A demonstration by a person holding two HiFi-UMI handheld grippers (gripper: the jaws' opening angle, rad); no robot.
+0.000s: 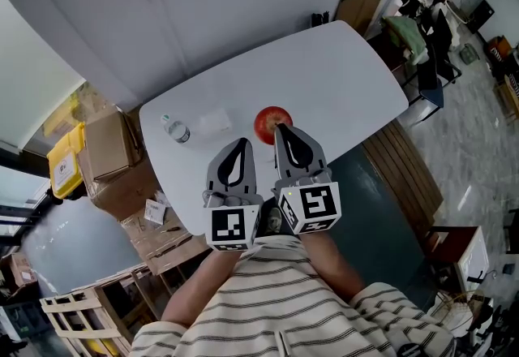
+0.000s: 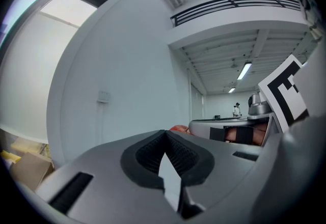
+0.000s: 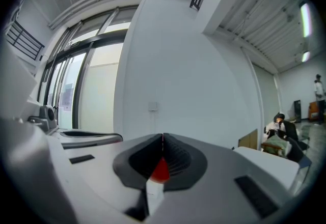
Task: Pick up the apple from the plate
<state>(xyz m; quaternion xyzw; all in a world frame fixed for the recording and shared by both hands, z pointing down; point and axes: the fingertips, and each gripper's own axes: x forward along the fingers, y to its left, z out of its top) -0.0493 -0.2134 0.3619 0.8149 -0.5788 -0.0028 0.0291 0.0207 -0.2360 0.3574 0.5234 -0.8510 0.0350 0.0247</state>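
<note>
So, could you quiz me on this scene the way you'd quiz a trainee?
1. True or false: the right gripper is holding the apple.
2. In the head view, what stands on the table left of the apple? A) a bottle B) a mug C) a bowl
3. Fill in: the jaws of the left gripper and of the right gripper are both ____.

Key: 1 false, its jaws are shut and empty; 2 A; 3 shut.

Showing a round, glossy red apple, sitting whole on the white counter, lying just ahead of the right hand-held gripper.
</note>
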